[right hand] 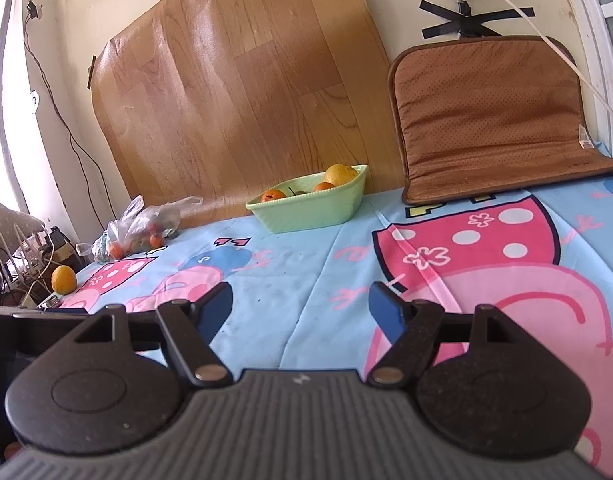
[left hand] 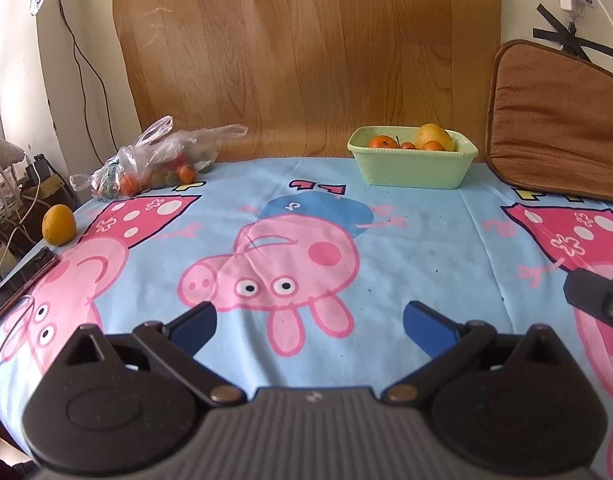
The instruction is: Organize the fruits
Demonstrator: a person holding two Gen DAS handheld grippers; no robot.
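Observation:
A pale green bowl (left hand: 412, 164) stands at the table's far edge and holds a yellow lemon (left hand: 433, 136) and small oranges (left hand: 381, 142); it also shows in the right wrist view (right hand: 306, 210). A clear plastic bag of small fruits (left hand: 154, 164) lies at the far left, also in the right wrist view (right hand: 140, 228). A loose lemon (left hand: 58, 225) sits at the left edge, also in the right wrist view (right hand: 63, 279). My left gripper (left hand: 308, 322) is open and empty above the cloth. My right gripper (right hand: 300, 306) is open and empty.
A Peppa Pig cloth (left hand: 426, 248) covers the table. A brown cushion (left hand: 558, 124) leans on the wall at the back right. A wood-pattern sheet (left hand: 306, 48) hangs behind the bowl. A phone (left hand: 20, 284) lies at the left edge. Cables and clutter sit beyond the left edge.

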